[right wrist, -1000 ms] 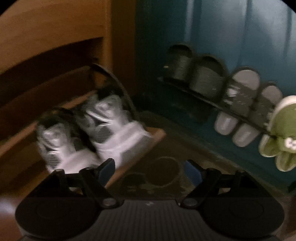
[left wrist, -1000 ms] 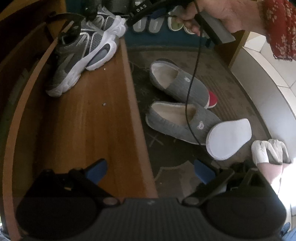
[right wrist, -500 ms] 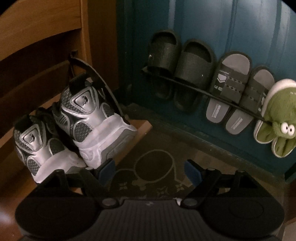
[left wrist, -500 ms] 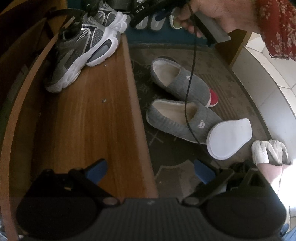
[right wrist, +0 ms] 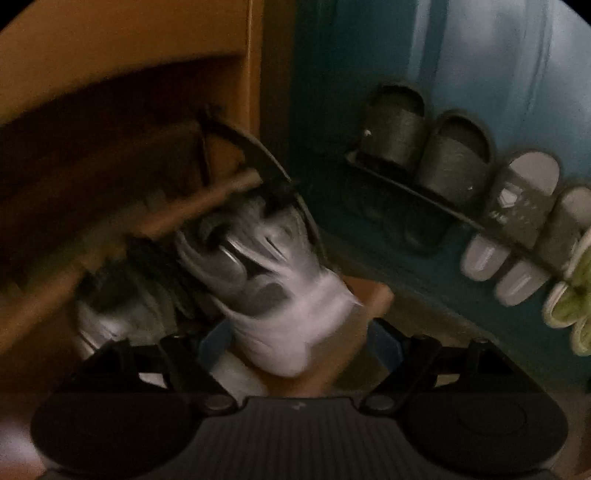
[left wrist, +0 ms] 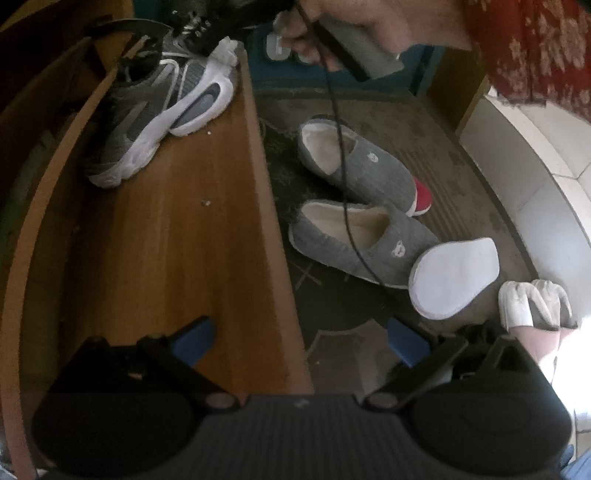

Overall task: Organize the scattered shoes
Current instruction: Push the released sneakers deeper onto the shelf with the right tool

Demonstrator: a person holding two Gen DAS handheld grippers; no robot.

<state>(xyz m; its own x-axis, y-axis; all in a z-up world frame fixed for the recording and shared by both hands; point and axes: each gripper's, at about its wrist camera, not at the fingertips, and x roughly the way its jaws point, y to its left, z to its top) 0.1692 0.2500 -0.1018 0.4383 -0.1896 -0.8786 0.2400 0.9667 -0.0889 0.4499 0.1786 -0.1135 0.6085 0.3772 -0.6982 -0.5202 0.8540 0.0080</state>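
From the left wrist, a brown wooden shelf runs beside a dark floor mat. A pair of grey and white sneakers sits at the far end of the shelf. Two grey slippers lie loose on the mat, with a white insole just beside the nearer one. The left gripper hangs over the shelf edge with its fingers wide apart and nothing between them. At the top, a hand in a red flowered sleeve holds the other tool near the sneakers.

From the right wrist, the picture is dark and blurry. A blue wall has a rack of sandals on it. The right gripper points down at the heel of one sneaker. Its fingers are closing a little, with the heel between them, but I cannot see them pressing on it.

I think the step is straightening the sneakers on the shelf. Next, the grey slippers likely need picking up.
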